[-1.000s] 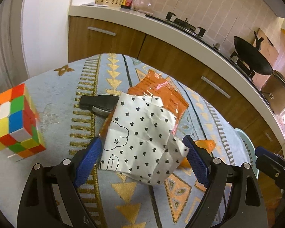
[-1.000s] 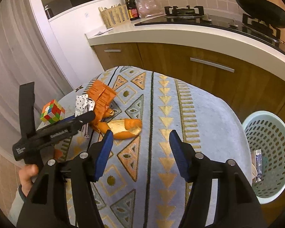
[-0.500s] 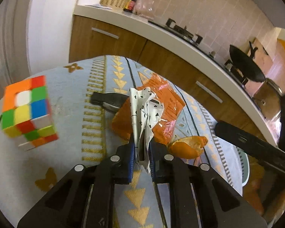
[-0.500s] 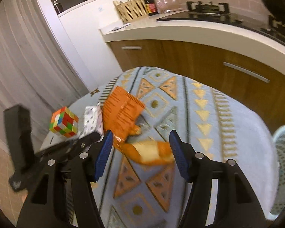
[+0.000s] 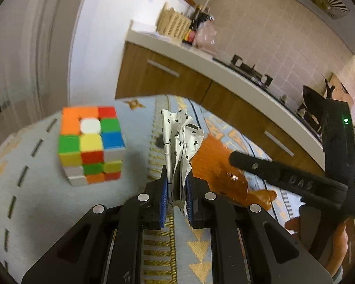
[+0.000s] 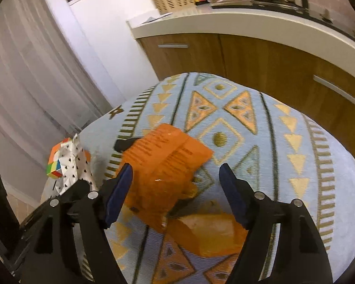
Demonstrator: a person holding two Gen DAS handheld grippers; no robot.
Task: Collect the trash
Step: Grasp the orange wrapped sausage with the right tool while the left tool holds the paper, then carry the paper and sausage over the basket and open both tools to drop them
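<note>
My left gripper [image 5: 176,189] is shut on a crumpled white paper with black hearts [image 5: 181,137] and holds it upright above the table; the paper also shows in the right wrist view [image 6: 71,165]. An orange plastic wrapper [image 6: 163,163] lies on the patterned tablecloth [image 6: 295,146], also in the left wrist view [image 5: 217,165]. An orange peel [image 6: 208,234] lies just in front of it. My right gripper [image 6: 175,191] is open, its blue pads [image 6: 118,191] either side of the wrapper and just above it.
A colourful puzzle cube [image 5: 91,142] stands at the table's left. A small black object [image 6: 125,144] lies partly under the wrapper. Wooden cabinets [image 6: 260,56] with a white counter and stove run behind the table.
My left gripper closed on the heart-print paper and lifted it off the wrapper. My right gripper moved left and down over the orange wrapper, staying open.
</note>
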